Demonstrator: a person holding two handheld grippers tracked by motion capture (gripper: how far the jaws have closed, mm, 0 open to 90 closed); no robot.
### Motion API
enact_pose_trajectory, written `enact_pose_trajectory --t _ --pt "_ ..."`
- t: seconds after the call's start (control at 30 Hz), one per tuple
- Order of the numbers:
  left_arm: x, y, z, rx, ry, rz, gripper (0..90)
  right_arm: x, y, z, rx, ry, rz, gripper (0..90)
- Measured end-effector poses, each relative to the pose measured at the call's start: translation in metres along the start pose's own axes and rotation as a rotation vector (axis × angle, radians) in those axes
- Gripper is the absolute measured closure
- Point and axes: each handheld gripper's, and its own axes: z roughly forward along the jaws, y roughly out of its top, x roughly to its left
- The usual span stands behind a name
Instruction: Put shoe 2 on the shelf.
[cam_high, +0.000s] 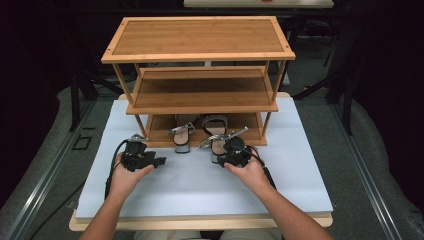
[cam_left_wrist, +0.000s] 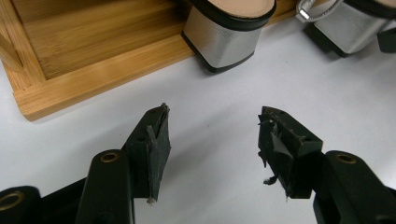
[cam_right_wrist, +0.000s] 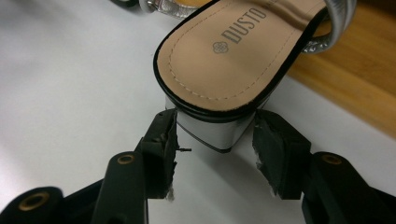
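Two silver block-heel sandals lie on the bottom shelf of a bamboo shoe rack (cam_high: 200, 95), heels jutting over its front edge. My right gripper (cam_high: 221, 159) is at the right sandal (cam_high: 215, 131). In the right gripper view its pads (cam_right_wrist: 163, 140) press both sides of the sandal's silver heel (cam_right_wrist: 210, 128), under the tan insole (cam_right_wrist: 229, 56). My left gripper (cam_high: 150, 160) rests on the white tabletop in front of the rack's left corner. It (cam_left_wrist: 212, 116) stands open with nothing in it, short of the left sandal (cam_left_wrist: 224, 37).
The rack has three shelves, and the upper two are bare. Its bottom shelf edge (cam_left_wrist: 93, 70) sits right in front of the left gripper. The white tabletop (cam_high: 200, 185) stretches toward the person. Dark floor and metal frames surround the table.
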Motion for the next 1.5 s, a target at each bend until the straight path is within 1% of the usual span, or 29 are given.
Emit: enact_pose_trajectory --t 0.03,0.07,0.13,0.2,0.23,0.3,0.33,0.37,0.4,0.43,0.47,0.5,0.63,0.73,0.77,0.83,0.87,0.97,1.0,1.03,1.07,1.1,1.13,1.23,1.33,1.5 --pt "0.0 0.0 0.001 -0.005 0.001 -0.001 43.2 -0.001 0.001 0.0 -0.005 0.0 0.002 50.8" --pt "0.0 0.0 0.001 0.0 0.002 -0.002 43.2 -0.003 0.003 -0.001 -0.015 -0.003 0.001 51.1" --pt "0.001 0.001 0.002 0.006 -0.001 -0.002 43.2 -0.007 0.006 0.0 -0.02 0.009 0.015 51.3" --pt "0.001 0.002 0.004 0.01 -0.002 0.0 43.6 -0.01 0.011 0.002 -0.019 0.019 0.014 51.3" --pt "0.0 0.002 0.005 0.014 -0.003 0.002 44.5 -0.01 0.013 0.002 -0.019 0.017 0.01 51.4" --pt "-0.001 0.005 0.006 0.012 -0.007 0.01 47.5 -0.011 0.016 0.004 -0.018 -0.009 0.011 52.1" --pt "-0.002 0.007 0.008 0.013 -0.014 0.007 48.4 -0.013 0.018 0.005 -0.02 0.012 0.017 52.6" --pt "-0.003 0.008 0.009 0.02 -0.026 0.018 49.9 -0.014 0.019 0.006 -0.017 0.019 0.024 52.8" --pt "-0.004 0.01 0.012 0.018 -0.033 0.021 50.6 -0.015 0.02 0.007 -0.021 0.024 0.024 52.8" --pt "-0.006 0.011 0.013 0.02 -0.038 0.02 50.7 -0.015 0.022 0.008 -0.019 0.007 0.025 52.8" --pt "-0.006 0.013 0.015 0.025 -0.046 0.027 51.0 -0.016 0.023 0.009 -0.021 0.017 0.027 52.8" --pt "-0.008 0.016 0.018 0.029 -0.055 0.025 51.3 -0.016 0.025 0.009 -0.016 0.017 0.025 52.8" --pt "-0.012 0.024 0.026 0.022 -0.059 0.051 51.2 -0.016 0.03 0.014 -0.019 -0.005 0.025 53.0" --pt "-0.013 0.03 0.033 0.028 -0.056 0.06 51.1 -0.017 0.031 0.019 -0.007 0.009 0.029 53.3" --pt "-0.014 0.031 0.035 0.032 -0.058 0.058 51.1 -0.017 0.03 0.02 -0.013 0.016 0.031 53.2" --pt "-0.014 0.034 0.039 0.039 -0.055 0.058 51.1 -0.017 0.031 0.021 -0.011 0.028 0.039 52.9" --pt "-0.014 0.035 0.041 0.039 -0.056 0.062 51.1 -0.016 0.031 0.021 -0.013 0.032 0.034 52.8" --pt "-0.014 0.036 0.048 0.042 -0.057 0.062 51.3 -0.015 0.031 0.022 -0.019 0.026 0.032 52.8" --pt "-0.015 0.037 0.051 0.044 -0.066 0.06 52.0 -0.014 0.032 0.022 -0.027 0.025 0.027 52.6" --pt "-0.016 0.037 0.053 0.046 -0.064 0.065 52.5 -0.013 0.032 0.022 -0.025 0.024 0.035 52.3" --pt "-0.017 0.038 0.054 0.049 -0.054 0.064 52.5 -0.013 0.032 0.023 -0.028 0.036 0.037 52.3" --pt "-0.018 0.039 0.055 0.052 -0.064 0.062 54.5 -0.013 0.033 0.024 -0.033 0.046 0.032 52.4" --pt "-0.018 0.039 0.056 0.051 -0.084 0.048 54.6 -0.012 0.033 0.024 -0.038 0.049 0.026 52.4" --pt "-0.021 0.042 0.059 0.053 -0.101 0.049 56.5 -0.009 0.034 0.026 -0.042 0.045 0.024 52.4" --pt "-0.026 0.043 0.062 0.052 -0.1 0.058 56.6 -0.007 0.034 0.027 -0.047 0.05 0.023 52.5" --pt "-0.027 0.043 0.062 0.047 -0.095 0.054 56.6 -0.004 0.035 0.028 -0.049 0.045 0.021 52.4"
